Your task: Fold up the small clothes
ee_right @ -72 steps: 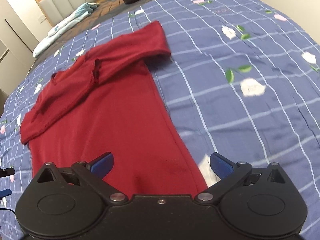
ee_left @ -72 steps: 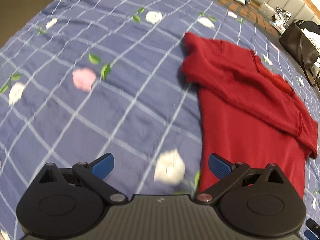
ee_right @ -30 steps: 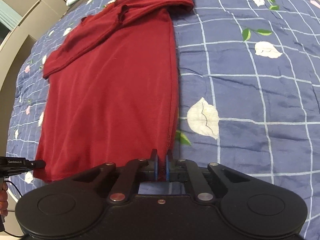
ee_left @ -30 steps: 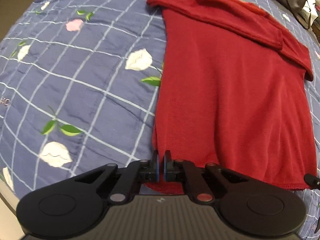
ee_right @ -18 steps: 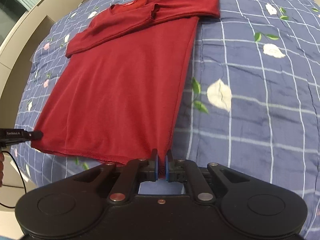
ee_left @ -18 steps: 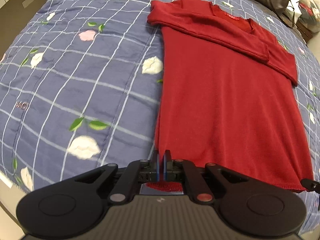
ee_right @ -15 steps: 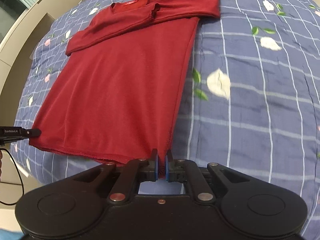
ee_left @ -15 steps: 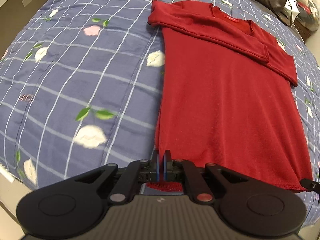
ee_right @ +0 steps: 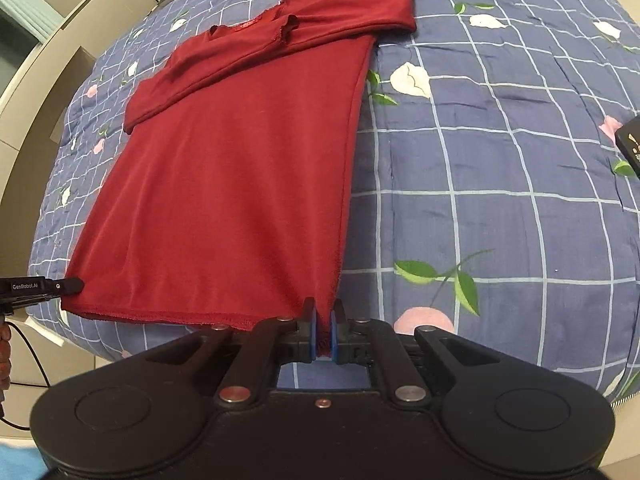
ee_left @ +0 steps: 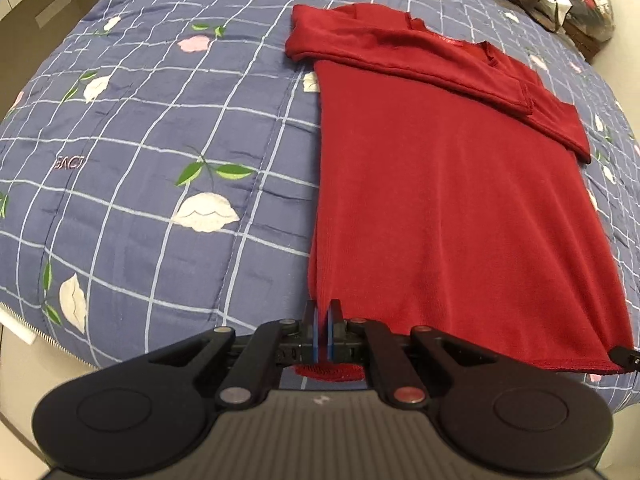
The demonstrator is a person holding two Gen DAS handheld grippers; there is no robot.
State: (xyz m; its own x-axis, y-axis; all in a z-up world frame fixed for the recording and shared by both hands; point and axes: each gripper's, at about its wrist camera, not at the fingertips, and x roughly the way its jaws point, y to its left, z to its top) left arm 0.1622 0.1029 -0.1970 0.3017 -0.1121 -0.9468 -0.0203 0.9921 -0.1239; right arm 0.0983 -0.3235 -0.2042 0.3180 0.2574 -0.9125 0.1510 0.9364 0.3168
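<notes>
At the bottom centre of each wrist view, the left gripper (ee_left: 322, 330) and right gripper (ee_right: 323, 330) are each clamped on a hem corner of the red shirt (ee_left: 440, 200). Beyond, it lies flat on the quilt (ee_left: 160, 140), sleeves already folded across near the top; the body fold probably remains.

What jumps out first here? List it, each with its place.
A red top lies flat along the blue floral quilt, its sleeves folded across the chest at the far end. The left gripper and right gripper each pinch a corner of its near hem.
</notes>
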